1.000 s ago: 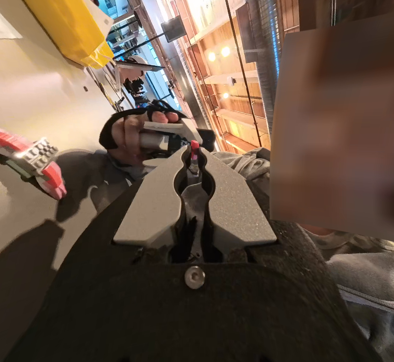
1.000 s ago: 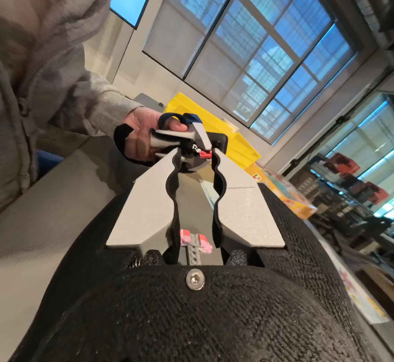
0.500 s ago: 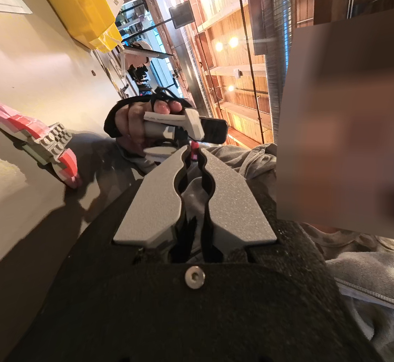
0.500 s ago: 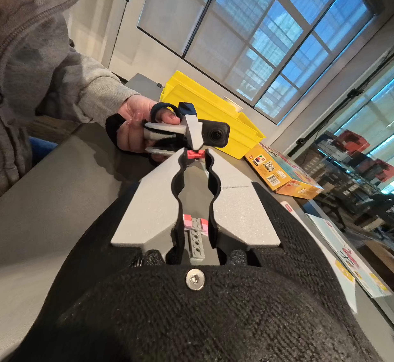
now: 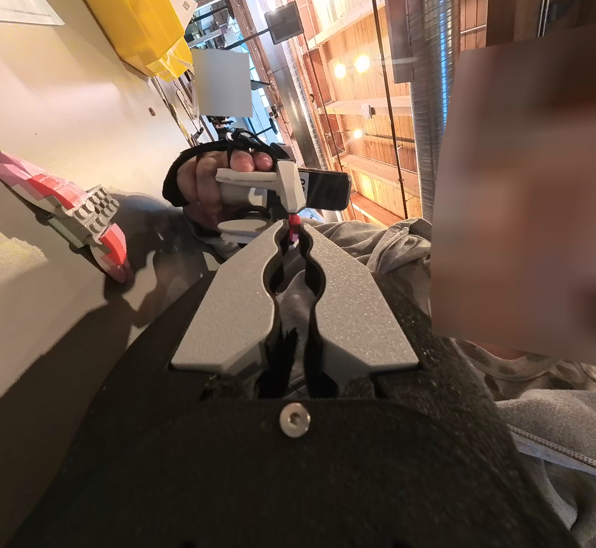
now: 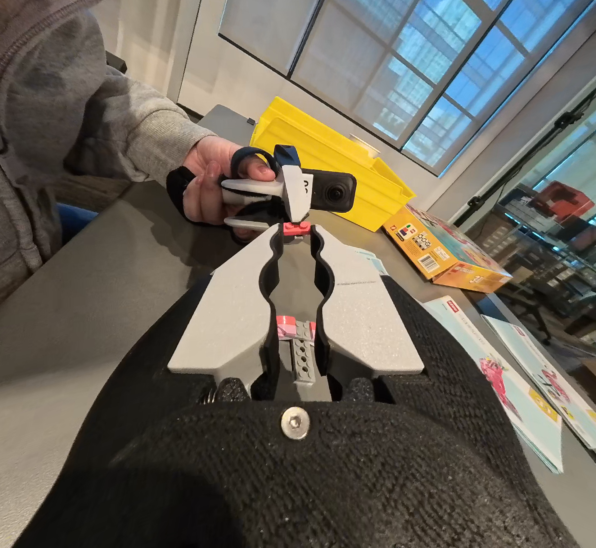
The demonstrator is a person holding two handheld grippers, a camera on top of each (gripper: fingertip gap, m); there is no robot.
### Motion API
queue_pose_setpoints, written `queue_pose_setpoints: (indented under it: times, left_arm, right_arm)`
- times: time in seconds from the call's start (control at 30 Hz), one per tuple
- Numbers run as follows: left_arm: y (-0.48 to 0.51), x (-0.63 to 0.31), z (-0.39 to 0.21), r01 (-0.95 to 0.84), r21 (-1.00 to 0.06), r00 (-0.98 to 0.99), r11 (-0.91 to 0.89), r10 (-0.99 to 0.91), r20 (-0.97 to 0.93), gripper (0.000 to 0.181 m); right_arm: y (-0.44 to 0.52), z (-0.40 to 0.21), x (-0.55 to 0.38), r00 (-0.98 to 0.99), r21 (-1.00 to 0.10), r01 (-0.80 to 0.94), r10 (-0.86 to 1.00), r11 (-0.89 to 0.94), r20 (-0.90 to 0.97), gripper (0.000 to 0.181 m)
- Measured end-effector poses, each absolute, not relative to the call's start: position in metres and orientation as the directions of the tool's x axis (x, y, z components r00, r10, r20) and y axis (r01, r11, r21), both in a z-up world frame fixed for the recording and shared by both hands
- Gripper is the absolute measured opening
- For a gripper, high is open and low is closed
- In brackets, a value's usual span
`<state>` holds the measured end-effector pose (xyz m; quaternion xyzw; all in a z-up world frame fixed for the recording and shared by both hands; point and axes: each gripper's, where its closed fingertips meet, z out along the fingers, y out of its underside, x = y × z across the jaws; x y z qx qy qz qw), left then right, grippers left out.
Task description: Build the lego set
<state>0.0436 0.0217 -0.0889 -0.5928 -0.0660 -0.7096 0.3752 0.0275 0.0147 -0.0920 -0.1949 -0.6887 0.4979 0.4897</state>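
The right gripper [image 6: 296,230] is pinching a small red plate [image 6: 296,228] between its fingertips, held above the grey table [image 6: 96,274]. The left gripper [image 5: 293,231] is closing its tips on the same red plate [image 5: 293,232], seen edge-on, so both pairs of fingers are nipping it from opposite sides. The pink-and-grey build [image 6: 298,335] is lying on the table below the right gripper – in the left view the build [image 5: 84,216] is sitting off to the left. Yellow bins [image 6: 338,177] are standing at the far edge, with the set's orange box [image 6: 445,252] just beside them and instruction booklets [image 6: 516,381] spread nearer along the right. Large gridded windows [image 6: 403,32] are filling the wall behind; a wooden ceiling [image 5: 354,48] with lamps and a metal duct [image 5: 429,81] is showing overhead. A grey sleeve [image 6: 96,113] is reaching in from the left.
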Motion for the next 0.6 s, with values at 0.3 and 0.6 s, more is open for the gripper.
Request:
queue_pose_setpoints:
  times: [0.3, 0.6]
  left_arm:
    - [0.027, 0.043, -0.089, 0.626, -0.393, 0.040, -0.674, -0.475, 0.879, 0.004]
    - [0.037, 0.002, -0.088, 0.566, -0.729, 0.518, -0.385, -0.521, 0.678, 0.037]
  right_arm:
    - [0.019, -0.093, 0.027, -0.468, -0.904, -0.187, 0.774, 0.384, 0.426, 0.014]
    - [0.091, -0.100, 0.023, -0.319, -0.900, -0.081, 0.844, 0.429, 0.431, 0.014]
